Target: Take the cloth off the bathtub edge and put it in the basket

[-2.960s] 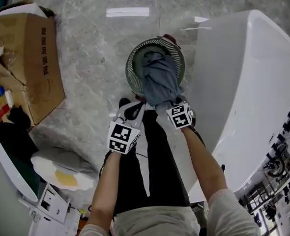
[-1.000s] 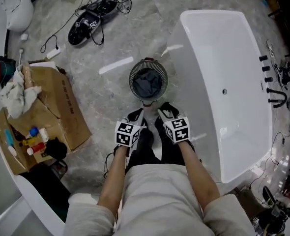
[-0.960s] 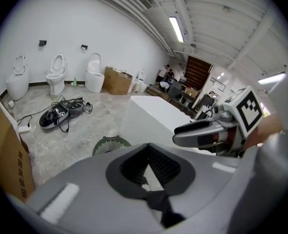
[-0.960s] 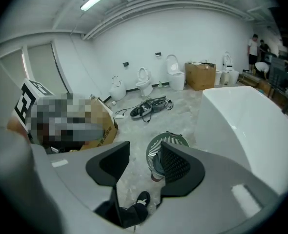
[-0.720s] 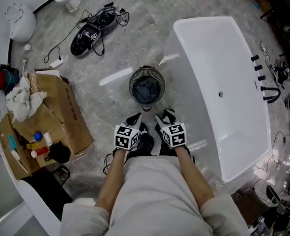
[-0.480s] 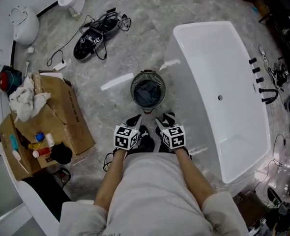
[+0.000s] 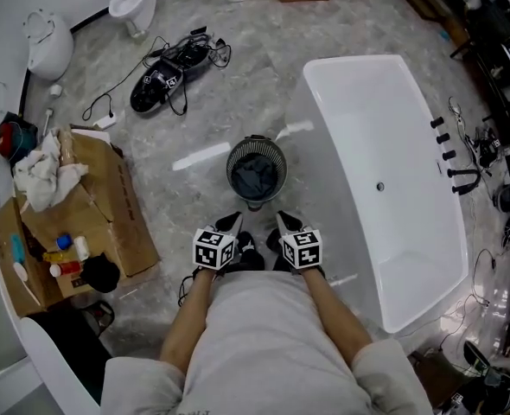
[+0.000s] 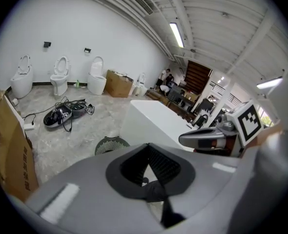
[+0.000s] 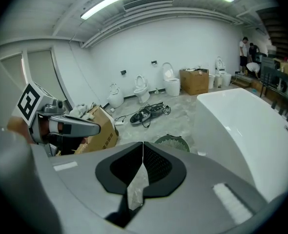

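Note:
The dark blue-grey cloth (image 7: 255,177) lies bunched inside the round slatted basket (image 7: 234,156), which stands on the floor beside the white bathtub (image 7: 393,137). Both grippers are held close to my body, short of the basket. My left gripper (image 7: 231,222) is shut and holds nothing; its jaws meet in the left gripper view (image 8: 148,146). My right gripper (image 7: 286,220) is also shut and holds nothing, with its jaws together in the right gripper view (image 9: 143,144). The basket (image 9: 173,142) shows just beyond the jaws there, and the bathtub (image 9: 246,121) to its right.
An open cardboard box (image 7: 99,206) with rags and bottles stands at the left. A black device with tangled cables (image 7: 164,76) lies on the marble floor farther off. Toilets (image 7: 47,41) line the far wall. Taps (image 7: 458,158) stick out at the bathtub's right rim.
Three seconds ago the right gripper held the cloth over the basket; the cloth now lies in it, let go. Both grippers have drawn back toward the body, and the head view has risen.

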A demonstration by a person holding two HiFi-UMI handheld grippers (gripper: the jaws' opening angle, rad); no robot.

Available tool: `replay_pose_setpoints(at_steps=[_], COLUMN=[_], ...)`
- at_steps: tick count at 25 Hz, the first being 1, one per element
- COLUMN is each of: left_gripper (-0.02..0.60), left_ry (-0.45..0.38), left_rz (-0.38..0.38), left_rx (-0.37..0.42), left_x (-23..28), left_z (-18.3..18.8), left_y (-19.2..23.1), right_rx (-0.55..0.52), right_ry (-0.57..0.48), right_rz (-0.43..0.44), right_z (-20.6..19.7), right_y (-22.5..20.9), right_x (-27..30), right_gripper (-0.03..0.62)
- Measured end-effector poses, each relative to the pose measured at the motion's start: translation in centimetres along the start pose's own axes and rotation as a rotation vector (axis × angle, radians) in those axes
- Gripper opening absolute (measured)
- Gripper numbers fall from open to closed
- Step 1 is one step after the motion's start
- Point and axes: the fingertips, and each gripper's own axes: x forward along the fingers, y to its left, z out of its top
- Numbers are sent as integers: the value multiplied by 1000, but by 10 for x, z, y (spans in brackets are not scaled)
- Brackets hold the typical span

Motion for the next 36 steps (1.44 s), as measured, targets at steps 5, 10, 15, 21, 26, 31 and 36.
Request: replay_pose_setpoints(at_steps=[5, 10, 15, 21, 26, 31, 36], left_gripper=[57, 58, 58, 57, 57, 58, 57], left_ry=[-3, 31, 31, 6, -4, -15, -16], left_rz=[-5, -21, -26, -16, -13, -10, -15], left_rx=[-13, 8, 7, -10, -21, -31, -29], left_x=[2, 7, 8, 5, 3, 2, 4], left_z=[-4, -12, -12, -2, -1, 0, 1], left_y=[1, -5, -4, 0, 1, 4, -1], right_rx=[20, 14, -4, -27, -38, -46, -44], right_ry=[3, -5, -4, 0, -4, -8, -15], right_rz=[3, -8, 2, 7, 4, -2, -6], right_z=[-6, -2, 1, 5, 8, 7, 8], right_y=[-3, -8, -5, 0, -1, -2, -6], right_x=[-2, -2, 2, 4, 4, 3, 0], right_gripper=[0, 0, 0, 0, 0, 0, 0])
